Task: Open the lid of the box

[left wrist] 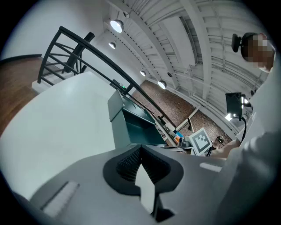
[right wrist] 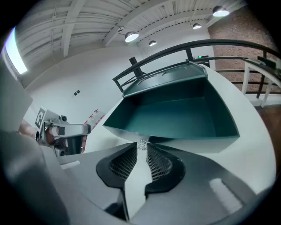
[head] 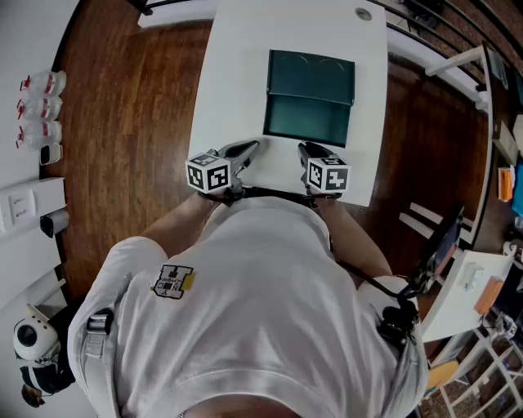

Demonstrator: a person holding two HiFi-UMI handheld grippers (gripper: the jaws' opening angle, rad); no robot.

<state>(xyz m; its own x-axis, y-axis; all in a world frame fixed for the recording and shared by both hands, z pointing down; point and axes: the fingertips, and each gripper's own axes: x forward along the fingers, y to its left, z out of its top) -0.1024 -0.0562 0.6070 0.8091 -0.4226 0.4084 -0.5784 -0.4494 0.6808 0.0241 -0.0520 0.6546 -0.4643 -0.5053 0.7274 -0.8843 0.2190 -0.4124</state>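
Note:
A dark teal box (head: 306, 118) stands on the white table (head: 237, 73), with its lid (head: 311, 75) swung up and leaning back on the far side. The inside looks empty. Both grippers hover near the table's front edge, just short of the box. My left gripper (head: 248, 150) is shut and holds nothing; in its own view the box (left wrist: 136, 125) lies ahead and to the right. My right gripper (right wrist: 142, 145) is shut right in front of the box's (right wrist: 175, 116) near wall, below the raised lid (right wrist: 167, 81).
A small round fitting (head: 363, 13) sits in the table's far right corner. A black railing (left wrist: 88, 48) runs beyond the table. Wooden floor (head: 122, 122) lies on both sides. A white shelf with bottles (head: 41, 106) is at the far left.

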